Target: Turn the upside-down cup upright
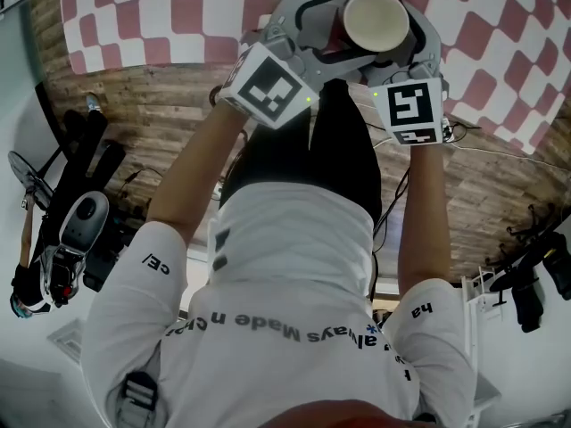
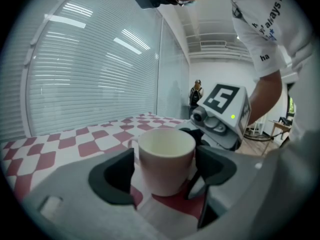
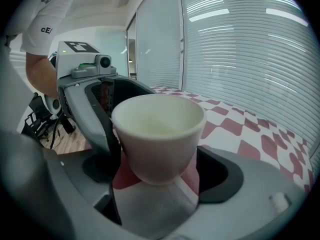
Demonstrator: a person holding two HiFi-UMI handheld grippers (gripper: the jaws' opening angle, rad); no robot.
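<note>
A cream paper cup (image 1: 376, 22) stands upright, mouth up, on the red-and-white checked cloth (image 1: 178, 16) near its front edge. Both grippers flank it. My left gripper (image 1: 326, 34) comes in from the left and my right gripper (image 1: 406, 56) from the right. In the left gripper view the cup (image 2: 166, 159) sits between the dark pads (image 2: 117, 181) with a thin gap on each side. In the right gripper view the cup (image 3: 157, 134) stands between the jaws, whose pads stay clear of its narrower base. Both grippers are open.
The cloth lies on a wooden table (image 1: 161, 114) whose front edge runs just below the grippers. Camera gear and a tripod (image 1: 71, 230) lie on the floor at left, black stands (image 1: 535, 275) at right. A person (image 2: 197, 91) stands far behind.
</note>
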